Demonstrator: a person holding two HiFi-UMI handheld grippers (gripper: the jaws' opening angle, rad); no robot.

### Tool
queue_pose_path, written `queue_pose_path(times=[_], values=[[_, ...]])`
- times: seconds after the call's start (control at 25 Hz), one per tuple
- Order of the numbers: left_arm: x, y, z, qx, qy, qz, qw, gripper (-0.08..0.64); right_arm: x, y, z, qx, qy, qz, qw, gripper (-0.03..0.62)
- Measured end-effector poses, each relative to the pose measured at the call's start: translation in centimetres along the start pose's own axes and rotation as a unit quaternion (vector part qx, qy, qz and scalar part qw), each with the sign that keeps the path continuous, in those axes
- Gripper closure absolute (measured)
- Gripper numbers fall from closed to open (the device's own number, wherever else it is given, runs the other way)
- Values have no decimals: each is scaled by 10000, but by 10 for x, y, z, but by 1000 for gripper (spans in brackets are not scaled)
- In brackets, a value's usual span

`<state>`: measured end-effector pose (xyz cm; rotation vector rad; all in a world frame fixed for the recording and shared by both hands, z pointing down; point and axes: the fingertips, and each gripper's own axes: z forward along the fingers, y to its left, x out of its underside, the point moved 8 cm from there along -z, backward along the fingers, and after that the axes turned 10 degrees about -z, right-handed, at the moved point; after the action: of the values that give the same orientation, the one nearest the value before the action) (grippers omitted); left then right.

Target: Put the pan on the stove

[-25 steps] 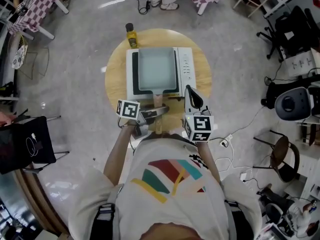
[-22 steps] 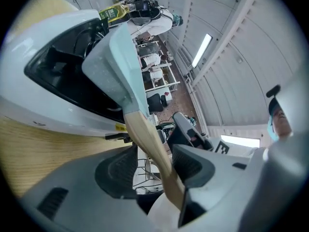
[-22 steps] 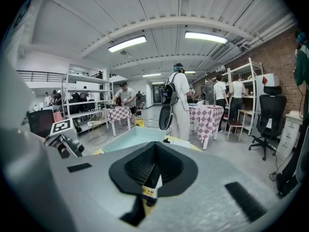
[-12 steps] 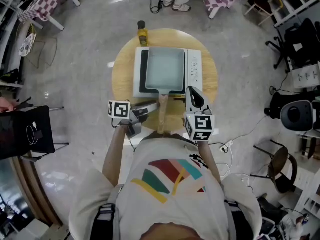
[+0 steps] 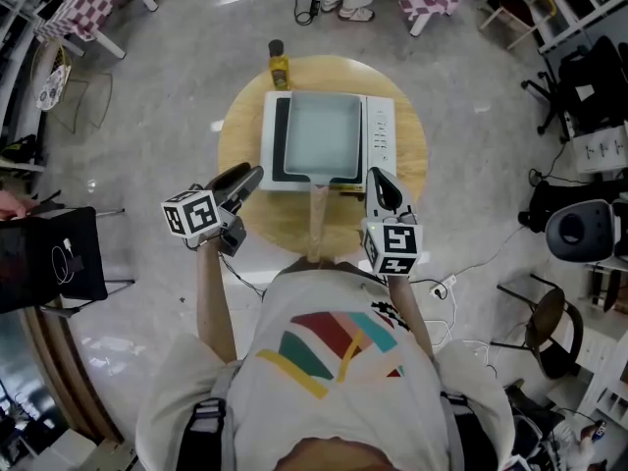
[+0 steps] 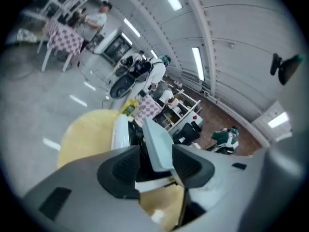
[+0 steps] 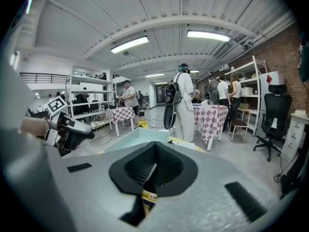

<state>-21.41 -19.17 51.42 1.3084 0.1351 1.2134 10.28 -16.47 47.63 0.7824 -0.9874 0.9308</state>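
The round wooden counter (image 5: 240,155) carries a white stove (image 5: 381,135), its control strip on the right side. The square pale pan (image 5: 322,135) lies flat on the stove's dark cooking surface and covers most of it. Its wooden handle (image 5: 318,214) runs straight back toward the person and overhangs the stove's near edge.

The left tongs (image 5: 250,175) hang over the counter's left rim, well apart from the handle. Their jaws are spread and grip nothing; the pan shows only in the distance through the gap. The right tongs (image 5: 378,180) sit just right of the handle near the stove's front corner, jaws pressed together on nothing. A small yellow bottle (image 5: 280,67) stands at the far edge.

The pan looks placed, so what remains is probably a clean retreat. The right tongs are best drawn away to the right, not across the handle, since a knock there would likely swing the pan off square.
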Motion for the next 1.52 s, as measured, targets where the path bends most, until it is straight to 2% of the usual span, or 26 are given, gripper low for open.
queue_pose_path(times=[0.08,0.12,0.16,0.28,0.4,0.6,0.68,0.72,0.8,0.92,1.08,1.24,1.52], values=[[-29,-19,-12,-424,-660,674,9946,377,-3,-1,-1,22,-43,0,10000,597],[-42,-32,-18,-613,-999,1026,9878,423,-5,-1,-2,29,-64,-6,10000,597],[-54,-46,-23,-758,-1310,1356,9791,465,-7,-2,-4,35,-86,-16,10000,597],[-76,-91,-34,-888,-2090,2131,9503,500,-19,-4,-10,65,-241,-88,9996,598],[-86,-131,-42,-974,-2866,2751,9125,514,-37,-3,-15,97,-504,-247,9984,597],[-77,-189,-51,-1448,-3763,3666,8385,523,-61,2,-24,171,-906,-609,9939,597],[-67,-203,-51,-1378,-4063,3821,8185,536,-70,5,-28,189,-1037,-740,9917,597],[-61,-208,-50,-1320,-4177,3815,8140,541,-75,7,-29,202,-1113,-775,9906,597],[-51,-213,-48,-1236,-4302,3714,8135,545,-79,8,-31,243,-1249,-797,9887,598],[-34,-214,-43,-1255,-4239,3648,8195,548,-76,11,-32,238,-1258,-792,9886,597],[-10,-208,-36,-1272,-3779,3688,8397,548,-77,17,-33,110,-1325,-699,9886,598],[-2,-207,-32,-1251,-3613,3595,8512,548,-80,20,-32,15,-1445,-679,9872,598],[-3,-209,-32,-1155,-3663,3531,8531,548,-84,23,-34,23,-1526,-835,9847,598]])
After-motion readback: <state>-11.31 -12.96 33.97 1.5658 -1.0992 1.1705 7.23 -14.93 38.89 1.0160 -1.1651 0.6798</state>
